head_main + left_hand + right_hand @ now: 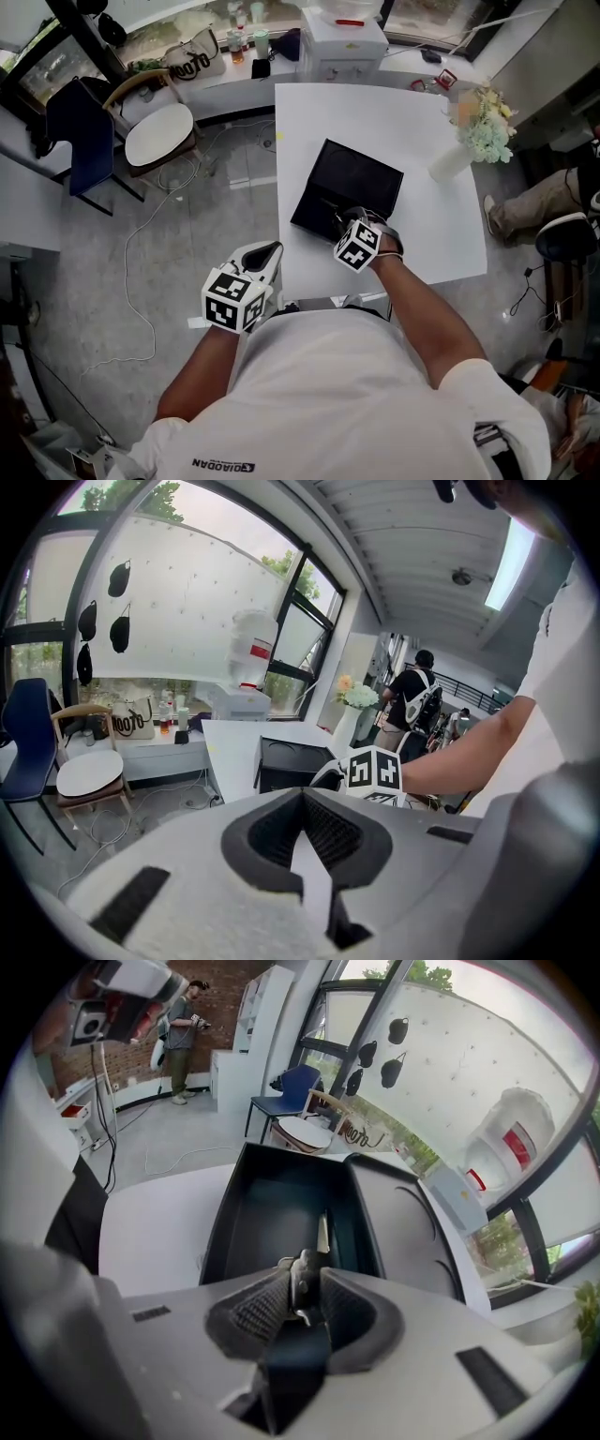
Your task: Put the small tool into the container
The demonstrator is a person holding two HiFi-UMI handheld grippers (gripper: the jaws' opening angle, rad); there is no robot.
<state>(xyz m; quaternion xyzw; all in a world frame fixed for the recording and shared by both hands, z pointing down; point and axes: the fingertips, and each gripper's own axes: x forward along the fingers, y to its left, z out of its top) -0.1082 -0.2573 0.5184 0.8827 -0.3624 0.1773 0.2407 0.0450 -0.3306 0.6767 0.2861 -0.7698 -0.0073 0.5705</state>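
Small tool (pixel 299 1271): metal, standing between the pads of the right gripper (pixel 303 1286) at lower centre of the right gripper view, its far end over the inside of the container (pixel 267 1208)
Right gripper: jaws parted to about the tool's width, pads flanking it without pinching
Container: black, open-topped, on the white table (pixel 375 117), centre of the head view
Left gripper (pixel 265 255): lower left, just off the table edge, jaws drawn together, empty
Vase of flowers (pixel 473 136): upper right of the table, well apart from the container
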